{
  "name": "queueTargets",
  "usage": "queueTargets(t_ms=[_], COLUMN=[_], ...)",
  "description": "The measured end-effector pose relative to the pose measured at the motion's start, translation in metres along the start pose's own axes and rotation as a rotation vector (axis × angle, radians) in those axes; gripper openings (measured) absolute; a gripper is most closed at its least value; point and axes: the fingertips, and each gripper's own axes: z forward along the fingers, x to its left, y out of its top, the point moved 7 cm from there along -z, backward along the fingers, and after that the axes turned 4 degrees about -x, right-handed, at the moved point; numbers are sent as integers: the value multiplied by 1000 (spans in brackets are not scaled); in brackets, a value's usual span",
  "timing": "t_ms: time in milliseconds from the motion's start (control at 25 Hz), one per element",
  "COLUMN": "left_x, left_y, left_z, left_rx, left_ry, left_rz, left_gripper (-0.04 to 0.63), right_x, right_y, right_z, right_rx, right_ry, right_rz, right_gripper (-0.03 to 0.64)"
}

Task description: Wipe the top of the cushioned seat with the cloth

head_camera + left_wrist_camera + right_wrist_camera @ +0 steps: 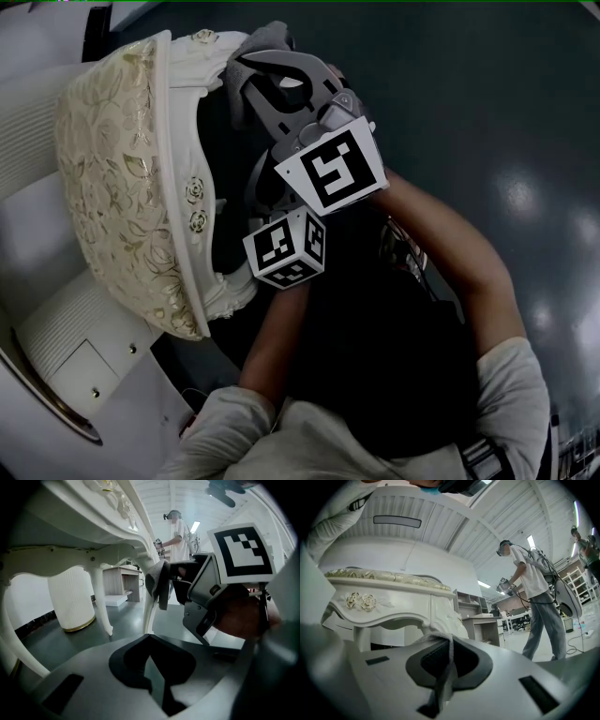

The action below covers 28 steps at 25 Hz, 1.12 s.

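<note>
The cushioned seat (112, 178), gold-flowered on a white carved frame, fills the left of the head view. A grey cloth (261, 39) is bunched at its far rim, and my right gripper (258, 64) is shut on it. In the right gripper view the cloth (446, 677) hangs between the closed jaws, with the seat's frame (384, 603) just ahead. My left gripper (149, 638) is shut with nothing in it, low beside the seat under the right gripper. Its marker cube (286, 248) shows in the head view. From there I see the hanging cloth (159, 581).
White ribbed furniture (84, 347) stands close on the seat's left. A white fluted pedestal (70, 599) and a desk (119, 581) stand beyond the seat's legs. A person (536, 602) stands farther off on the dark floor (487, 112).
</note>
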Motion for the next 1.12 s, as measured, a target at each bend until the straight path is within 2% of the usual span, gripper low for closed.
queueTargets(t_ms=[320, 800, 1120], left_x=[5, 4, 10], left_y=[-6, -15, -28], left_z=[1, 14, 42], left_rx=[18, 37, 89], left_ry=[15, 44, 82], left_rz=[-4, 20, 102], left_gripper=[14, 14, 14], right_x=[-1, -8, -9], right_y=[-28, -61, -72], right_z=[-1, 1, 2], right_rx=[46, 94, 96], right_ry=[-29, -11, 2], right_rz=[73, 117, 127], right_gripper=[14, 14, 14])
